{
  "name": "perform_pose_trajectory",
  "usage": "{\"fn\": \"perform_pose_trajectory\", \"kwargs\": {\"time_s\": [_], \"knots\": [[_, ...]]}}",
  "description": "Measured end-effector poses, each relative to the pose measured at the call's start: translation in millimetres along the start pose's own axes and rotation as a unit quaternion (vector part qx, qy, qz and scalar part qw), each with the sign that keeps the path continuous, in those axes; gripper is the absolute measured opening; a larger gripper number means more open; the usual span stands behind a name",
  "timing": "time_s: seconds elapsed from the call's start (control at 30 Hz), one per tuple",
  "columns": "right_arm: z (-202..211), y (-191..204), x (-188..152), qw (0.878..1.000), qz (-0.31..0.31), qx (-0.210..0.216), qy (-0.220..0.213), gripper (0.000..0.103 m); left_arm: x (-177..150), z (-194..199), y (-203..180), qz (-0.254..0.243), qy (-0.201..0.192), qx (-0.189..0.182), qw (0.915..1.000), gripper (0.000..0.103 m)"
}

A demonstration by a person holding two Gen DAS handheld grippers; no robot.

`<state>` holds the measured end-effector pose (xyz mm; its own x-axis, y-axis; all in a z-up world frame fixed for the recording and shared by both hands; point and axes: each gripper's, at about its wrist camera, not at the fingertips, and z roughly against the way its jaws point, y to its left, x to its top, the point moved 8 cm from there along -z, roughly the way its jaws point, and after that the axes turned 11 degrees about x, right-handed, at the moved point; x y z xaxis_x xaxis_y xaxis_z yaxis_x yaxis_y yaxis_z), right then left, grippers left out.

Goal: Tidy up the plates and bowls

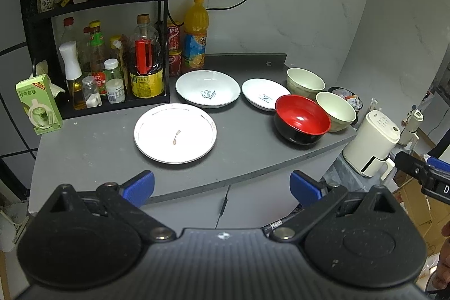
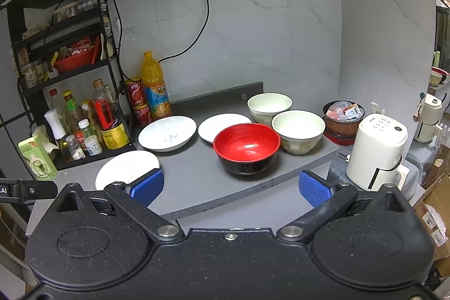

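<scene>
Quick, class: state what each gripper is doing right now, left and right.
Left gripper: open, holding nothing, short of the counter.
Right gripper: open, holding nothing, in front of the red bowl.

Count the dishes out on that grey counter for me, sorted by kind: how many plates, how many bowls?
Plates: 3 (rimmed flat plate, large deep plate, small plate)
Bowls: 3 (red-and-black bowl, two cream bowls)
Total: 6
</scene>
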<state>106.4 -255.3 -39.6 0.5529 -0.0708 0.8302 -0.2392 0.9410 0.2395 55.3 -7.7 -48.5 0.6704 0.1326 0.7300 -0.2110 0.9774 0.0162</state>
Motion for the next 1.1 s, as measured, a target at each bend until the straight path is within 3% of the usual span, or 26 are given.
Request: {"fn": "perform_pose_trajectory", "kwargs": {"time_s": [1.1], "knots": [[5.8,16.9,-9.4,0.999,0.012,0.023,0.036,0.103,-6.7,16.8,12.3,0.016,-0.002,0.003,0.9999,0.102]]}}
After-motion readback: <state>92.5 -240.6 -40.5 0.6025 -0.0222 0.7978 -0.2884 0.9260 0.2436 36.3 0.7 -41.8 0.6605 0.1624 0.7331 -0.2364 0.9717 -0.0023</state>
